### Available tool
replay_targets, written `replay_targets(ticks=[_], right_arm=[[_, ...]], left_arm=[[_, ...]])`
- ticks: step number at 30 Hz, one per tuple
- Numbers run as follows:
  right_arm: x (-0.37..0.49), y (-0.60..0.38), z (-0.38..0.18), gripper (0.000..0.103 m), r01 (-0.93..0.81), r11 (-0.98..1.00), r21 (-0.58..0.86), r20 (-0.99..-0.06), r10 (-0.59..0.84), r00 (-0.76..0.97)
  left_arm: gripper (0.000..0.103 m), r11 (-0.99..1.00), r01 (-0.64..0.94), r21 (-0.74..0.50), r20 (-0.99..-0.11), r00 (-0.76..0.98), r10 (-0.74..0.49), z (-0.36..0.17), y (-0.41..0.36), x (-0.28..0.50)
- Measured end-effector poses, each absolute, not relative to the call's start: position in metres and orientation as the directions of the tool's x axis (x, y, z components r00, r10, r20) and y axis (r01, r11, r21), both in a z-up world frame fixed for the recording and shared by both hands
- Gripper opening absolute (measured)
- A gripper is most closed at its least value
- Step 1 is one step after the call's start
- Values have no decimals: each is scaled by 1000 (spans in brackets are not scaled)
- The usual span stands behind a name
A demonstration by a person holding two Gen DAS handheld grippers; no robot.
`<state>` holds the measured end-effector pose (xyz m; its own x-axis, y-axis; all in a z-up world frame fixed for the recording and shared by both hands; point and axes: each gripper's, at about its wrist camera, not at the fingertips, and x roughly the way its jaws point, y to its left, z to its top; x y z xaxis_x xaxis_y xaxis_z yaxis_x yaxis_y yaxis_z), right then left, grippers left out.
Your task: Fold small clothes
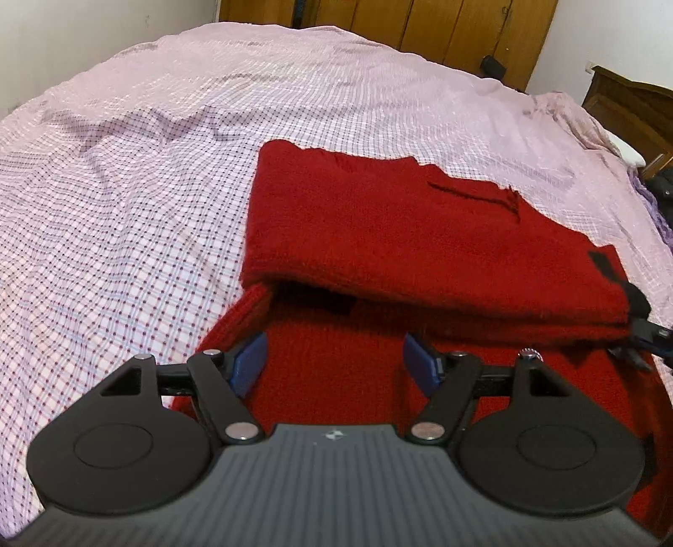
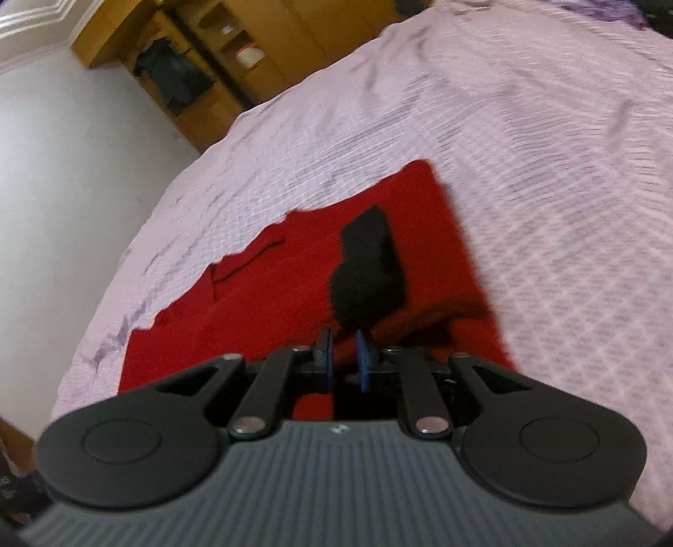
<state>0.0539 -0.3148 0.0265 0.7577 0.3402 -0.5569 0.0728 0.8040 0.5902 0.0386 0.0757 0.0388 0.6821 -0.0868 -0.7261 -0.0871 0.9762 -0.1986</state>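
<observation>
A red knitted garment (image 1: 412, 235) with black patches lies on the bed, its far part folded over toward me. My left gripper (image 1: 336, 357) is open and empty, just above the garment's near lower layer. My right gripper (image 2: 345, 353) is nearly shut on a black-patched edge of the garment (image 2: 366, 261) and holds that fold at the garment's right side. Its tips also show at the right edge of the left wrist view (image 1: 643, 336).
The bed is covered by a pink checked sheet (image 1: 126, 210) with wrinkles. Wooden wardrobes (image 1: 420, 25) stand behind the bed. A dark wooden headboard (image 1: 631, 101) is at the far right, with a wall beside the bed (image 2: 63, 189).
</observation>
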Motion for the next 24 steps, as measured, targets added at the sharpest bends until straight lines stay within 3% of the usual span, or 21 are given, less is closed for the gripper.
replay_targets(ticks=[4,6,7,14,17,19,20,24], right_arm=[[49,-328,48,21,33,800,600,-506,346,790],[57,-327,54,58,7,829,559,-508,336,793],[63,-327,55,63,6,842,540,-515,324,793],[103,-309,40,63,-5,902,432,-568,276,775],[119,-300,22,59,19,925,378,-622,239,746],[119,-295,17,36,-7,926,378,-616,257,744],[118,-293,19,13,-26,925,379,-611,272,744],[106,-299,47,13,-45,928,370,-529,250,811]], left_arm=[[76,974,-99,-202,-729,679,-82,37,76,43],[76,973,-103,-205,-729,680,-82,37,75,44],[76,974,-103,-202,-730,678,-79,37,74,44],[76,986,-77,-147,-736,675,-57,32,65,50],[76,990,-66,-122,-735,677,-45,28,61,52],[76,992,-56,-109,-731,681,-42,27,60,53],[76,993,-51,-104,-730,683,-41,26,60,53],[76,993,-49,-111,-728,684,-48,24,62,55]])
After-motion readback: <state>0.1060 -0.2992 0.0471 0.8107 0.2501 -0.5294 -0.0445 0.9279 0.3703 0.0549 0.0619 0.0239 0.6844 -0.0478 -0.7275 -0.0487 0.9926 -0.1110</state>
